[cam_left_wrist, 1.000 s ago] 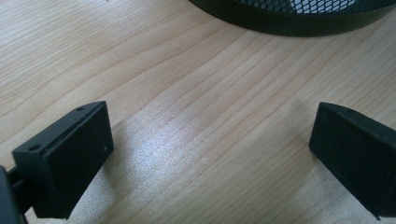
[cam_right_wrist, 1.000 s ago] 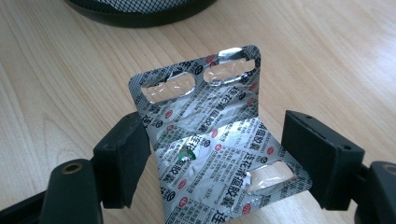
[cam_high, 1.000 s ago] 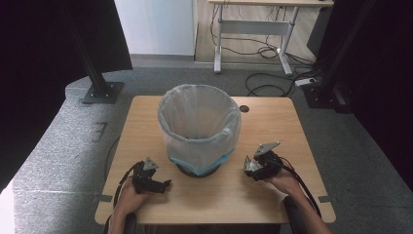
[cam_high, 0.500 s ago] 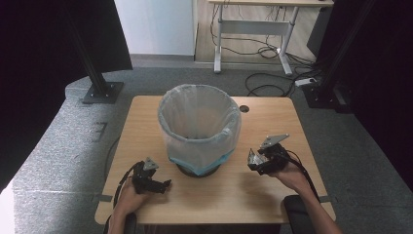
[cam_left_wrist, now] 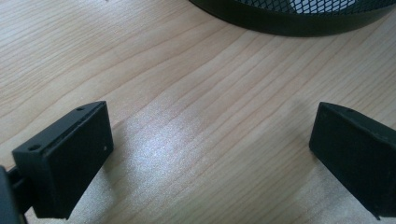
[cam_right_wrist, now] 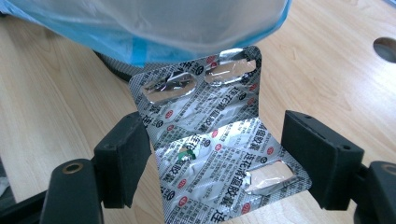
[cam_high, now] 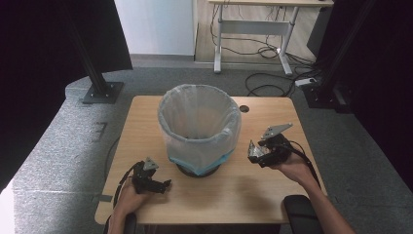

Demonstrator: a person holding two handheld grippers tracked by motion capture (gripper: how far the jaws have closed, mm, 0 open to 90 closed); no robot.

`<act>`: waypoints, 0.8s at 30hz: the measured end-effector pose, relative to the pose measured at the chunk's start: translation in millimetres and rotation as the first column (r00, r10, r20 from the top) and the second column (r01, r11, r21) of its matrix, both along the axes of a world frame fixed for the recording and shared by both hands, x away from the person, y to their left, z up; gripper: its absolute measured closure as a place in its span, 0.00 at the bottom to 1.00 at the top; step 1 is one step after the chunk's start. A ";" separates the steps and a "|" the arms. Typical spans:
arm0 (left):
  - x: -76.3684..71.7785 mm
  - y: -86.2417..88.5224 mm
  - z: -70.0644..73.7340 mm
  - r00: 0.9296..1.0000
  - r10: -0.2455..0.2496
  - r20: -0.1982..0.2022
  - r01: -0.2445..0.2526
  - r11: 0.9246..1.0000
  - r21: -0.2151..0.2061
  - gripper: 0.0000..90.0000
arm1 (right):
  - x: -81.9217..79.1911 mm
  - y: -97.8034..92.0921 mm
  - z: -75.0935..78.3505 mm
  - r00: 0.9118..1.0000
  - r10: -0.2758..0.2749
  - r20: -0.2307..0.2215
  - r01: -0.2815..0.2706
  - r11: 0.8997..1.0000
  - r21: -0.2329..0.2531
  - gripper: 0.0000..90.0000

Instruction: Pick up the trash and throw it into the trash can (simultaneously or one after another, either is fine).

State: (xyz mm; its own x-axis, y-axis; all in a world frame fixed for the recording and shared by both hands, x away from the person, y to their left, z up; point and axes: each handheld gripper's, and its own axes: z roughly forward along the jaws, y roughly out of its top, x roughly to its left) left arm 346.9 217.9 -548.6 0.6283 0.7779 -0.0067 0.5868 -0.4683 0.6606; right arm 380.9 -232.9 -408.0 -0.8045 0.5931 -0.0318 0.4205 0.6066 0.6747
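Note:
A silver foil blister pack (cam_right_wrist: 210, 140) with red print and torn-open pockets is bent between the jaws of my right gripper (cam_right_wrist: 217, 140), which is shut on its edges. In the high view that gripper (cam_high: 258, 152) hangs above the table just right of the bin, the foil pack (cam_high: 252, 150) glinting at its tip. The round mesh waste bin (cam_high: 199, 122) with a pale plastic liner (cam_right_wrist: 163, 23) stands mid-table. My left gripper (cam_high: 163, 184) rests low on the wood at the bin's front left, and its jaws (cam_left_wrist: 212, 135) stand wide open over bare wood.
The wooden table (cam_high: 229, 195) has a cable hole (cam_high: 243, 108) behind the bin's right side. The bin's black base (cam_left_wrist: 299, 14) lies just ahead of the left gripper. Beyond the table are a grey floor, black stands and a desk with cables.
My right gripper has lifted and moved up and slightly toward the bin with the blister pack in it. The left gripper has stayed put.

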 end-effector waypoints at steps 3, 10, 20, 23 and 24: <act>0.0 0.0 0.0 1.000 0.000 0.000 0.000 1.000 0.000 0.00 | 0.1 0.8 5.3 1.000 0.001 0.004 -0.001 1.000 -0.003 0.27; 0.1 0.0 0.1 1.000 0.000 0.000 0.000 1.000 0.001 0.00 | -0.4 3.7 25.5 1.000 0.006 0.009 -0.005 1.000 -0.006 0.27; 0.1 0.1 0.1 1.000 -0.001 0.000 0.001 1.000 0.001 0.00 | 1.9 1.1 61.3 1.000 0.000 0.020 -0.001 1.000 0.014 0.28; 0.1 0.0 0.0 1.000 0.000 0.001 0.000 1.000 0.000 0.00 | 1.6 1.5 66.8 1.000 0.003 0.020 -0.003 1.000 0.025 0.28; 0.1 0.0 -0.1 1.000 0.000 0.001 0.000 1.000 0.000 0.00 | 0.0 3.2 73.2 1.000 0.002 0.022 -0.003 1.000 0.018 0.28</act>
State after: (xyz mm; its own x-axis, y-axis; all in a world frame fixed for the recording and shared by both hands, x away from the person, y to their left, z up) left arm 347.1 217.9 -548.6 0.6287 0.7776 -0.0059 0.5860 -0.4688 0.6610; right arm 380.9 -229.7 -334.8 -0.8052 0.5917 -0.0386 0.4040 0.5951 0.6947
